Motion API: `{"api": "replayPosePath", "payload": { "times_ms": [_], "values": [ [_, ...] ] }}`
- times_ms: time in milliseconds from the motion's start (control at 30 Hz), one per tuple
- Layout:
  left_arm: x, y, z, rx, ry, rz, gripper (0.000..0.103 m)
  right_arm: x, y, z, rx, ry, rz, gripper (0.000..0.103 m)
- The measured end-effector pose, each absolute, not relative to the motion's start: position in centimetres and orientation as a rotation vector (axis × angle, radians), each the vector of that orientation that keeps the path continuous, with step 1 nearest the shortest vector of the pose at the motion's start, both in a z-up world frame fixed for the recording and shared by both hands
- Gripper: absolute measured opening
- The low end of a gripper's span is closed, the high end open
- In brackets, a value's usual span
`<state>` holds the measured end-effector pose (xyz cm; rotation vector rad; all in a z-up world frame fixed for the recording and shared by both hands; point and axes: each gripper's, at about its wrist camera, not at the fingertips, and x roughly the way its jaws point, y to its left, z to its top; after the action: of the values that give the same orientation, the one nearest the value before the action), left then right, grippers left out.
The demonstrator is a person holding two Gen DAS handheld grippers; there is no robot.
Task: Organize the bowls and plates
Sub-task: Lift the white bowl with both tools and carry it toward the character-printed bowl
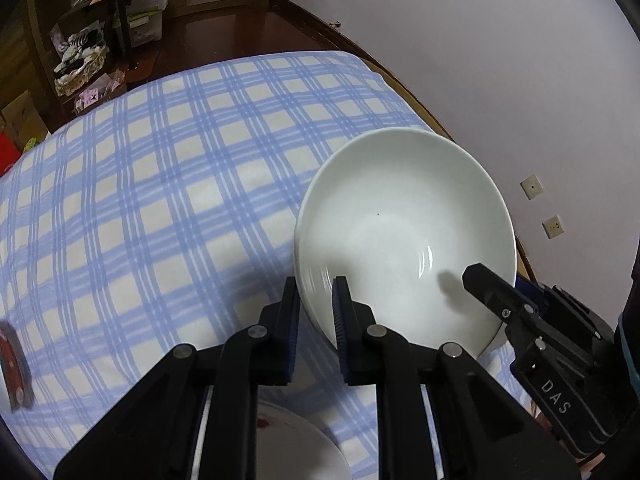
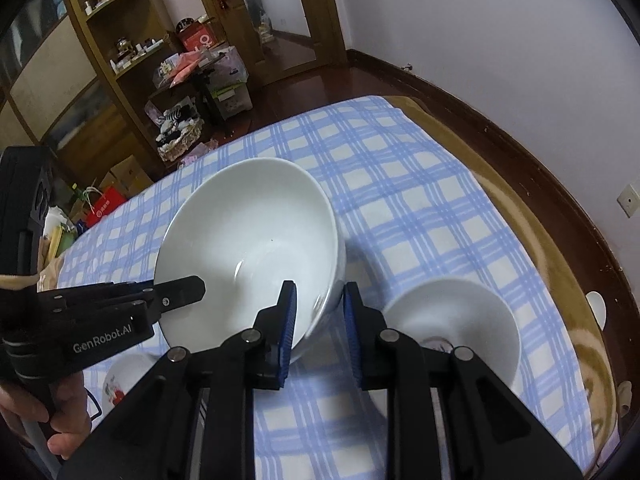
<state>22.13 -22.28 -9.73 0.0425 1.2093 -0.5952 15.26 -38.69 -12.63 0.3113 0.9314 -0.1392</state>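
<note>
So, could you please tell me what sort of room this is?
Probably a lived-in room at home: a table under a blue checked cloth, wooden shelves crowded with household clutter, and a wooden door beyond.

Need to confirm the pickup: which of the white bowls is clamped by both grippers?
The large white bowl, its rim pinched on opposite sides. The smaller bowl sits free on the checked cloth.

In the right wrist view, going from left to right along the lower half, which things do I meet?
Person's hand → left gripper → large white bowl → right gripper → smaller white bowl.
</note>
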Motion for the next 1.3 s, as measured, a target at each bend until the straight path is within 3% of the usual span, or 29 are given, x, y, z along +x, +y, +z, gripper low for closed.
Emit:
{"api": "replayPosePath", "payload": {
  "times_ms": [667, 1300],
  "values": [
    [16.5, -20.5, -11.7, 0.065, 1.267, -0.57, 0.016, 10.3, -36.4, -13.5, 0.292, 0.981, -0.151, 0.025],
    [16.0, -21.9, -13.8, 0.106, 1.282, -0.607, 0.016, 9.0, -36.6, -15.0, 0.285, 0.981, -0.203, 0.025]
  ]
}}
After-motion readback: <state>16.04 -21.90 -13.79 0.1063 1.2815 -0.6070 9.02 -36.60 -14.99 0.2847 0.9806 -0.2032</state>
